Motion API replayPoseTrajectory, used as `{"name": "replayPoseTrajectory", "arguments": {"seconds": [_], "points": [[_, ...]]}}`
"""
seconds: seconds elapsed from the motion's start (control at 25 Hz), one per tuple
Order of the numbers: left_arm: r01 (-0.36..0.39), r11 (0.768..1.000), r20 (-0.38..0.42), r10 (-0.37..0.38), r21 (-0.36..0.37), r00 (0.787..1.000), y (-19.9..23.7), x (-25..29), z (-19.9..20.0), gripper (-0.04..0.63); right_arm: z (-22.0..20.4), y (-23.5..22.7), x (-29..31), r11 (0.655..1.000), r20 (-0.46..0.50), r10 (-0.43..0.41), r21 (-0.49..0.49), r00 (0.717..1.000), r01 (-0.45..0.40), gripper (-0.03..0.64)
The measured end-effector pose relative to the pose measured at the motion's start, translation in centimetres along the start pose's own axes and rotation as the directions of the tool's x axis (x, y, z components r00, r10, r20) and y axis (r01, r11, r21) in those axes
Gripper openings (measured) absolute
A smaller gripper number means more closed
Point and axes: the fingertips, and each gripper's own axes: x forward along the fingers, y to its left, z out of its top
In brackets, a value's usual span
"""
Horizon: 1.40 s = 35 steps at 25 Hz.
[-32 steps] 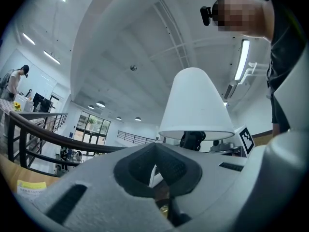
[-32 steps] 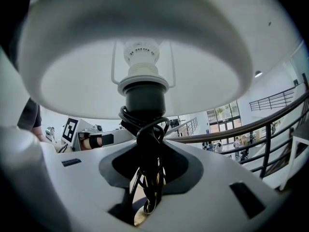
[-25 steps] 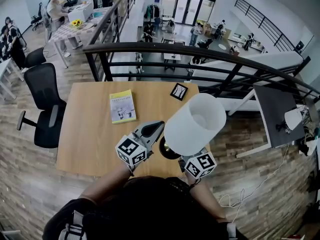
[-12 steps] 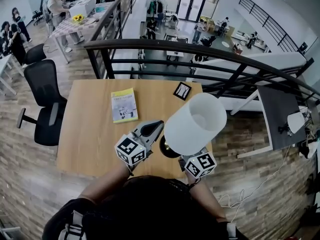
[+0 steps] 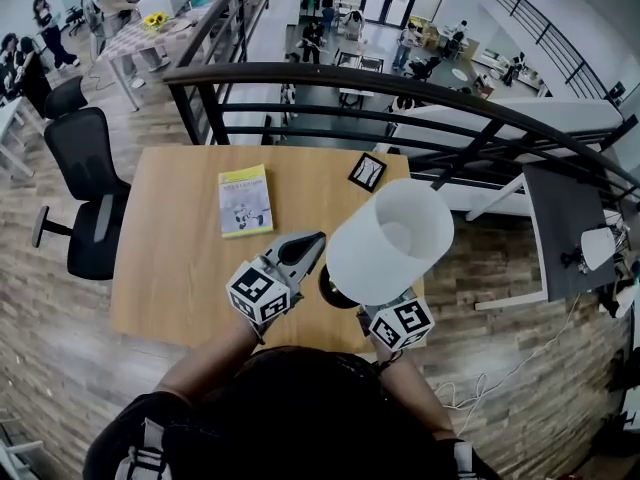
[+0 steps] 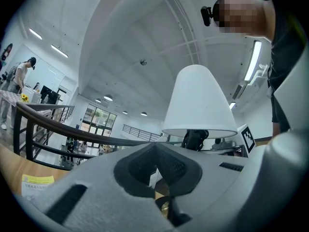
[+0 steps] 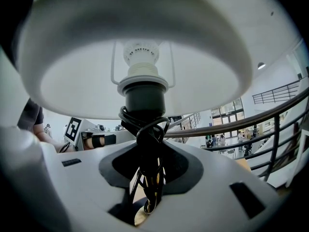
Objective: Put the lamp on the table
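Note:
The lamp has a white shade (image 5: 390, 240) and a dark round base (image 5: 335, 293), which sits over the near right part of the wooden table (image 5: 170, 268). Whether the base touches the table I cannot tell. My right gripper (image 7: 148, 178) is shut on the lamp's dark stem (image 7: 147, 153), which has black cord wound round it. In the head view only its marker cube (image 5: 400, 323) shows below the shade. My left gripper (image 5: 312, 243) hangs just left of the lamp with its jaws together and nothing in them. From the left gripper view the shade (image 6: 199, 103) rises just ahead.
A yellow book (image 5: 245, 200) and a small black card (image 5: 367, 172) lie on the table's far half. A black office chair (image 5: 90, 193) stands at the table's left. A dark railing (image 5: 400, 83) runs behind the table, and a grey desk (image 5: 565, 218) is to the right.
The head view has shifted slightly, so the table sits a little lower in frame. The lamp and both grippers keep their places.

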Motion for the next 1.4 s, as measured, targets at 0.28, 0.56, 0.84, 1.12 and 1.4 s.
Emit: {"name": "replayPoseTrajectory", "arguments": {"seconds": [0.28, 0.56, 0.84, 1.12, 1.4], "points": [[-0.015, 1.000, -0.040, 0.014, -0.005, 0.999, 1.1, 1.5, -1.4, 0.008, -1.4, -2.2, 1.1, 1.000, -0.025, 0.000, 0.006, 1.000, 0.000, 0.115], [-0.045, 0.999, -0.043, 0.045, -0.012, 0.998, 2.0, 2.1, -3.0, 0.008, -3.5, -4.4, 1.4, 1.000, -0.042, 0.004, 0.028, 0.999, -0.003, 0.117], [-0.060, 0.998, -0.058, 0.059, -0.013, 0.997, 3.5, 3.6, -5.1, 0.008, -6.2, -6.6, 2.0, 1.000, -0.070, 0.010, 0.020, 0.998, -0.009, 0.117], [-0.082, 0.996, -0.077, 0.080, -0.026, 0.994, 4.7, 5.4, -7.1, 0.008, -8.5, -8.4, 2.5, 0.999, -0.105, 0.034, 0.024, 0.994, -0.032, 0.117], [-0.088, 0.995, -0.111, 0.084, -0.035, 0.990, 6.2, 7.0, -10.0, 0.008, -11.1, -10.4, 3.4, 0.998, -0.124, 0.053, 0.027, 0.991, -0.050, 0.117]]}}
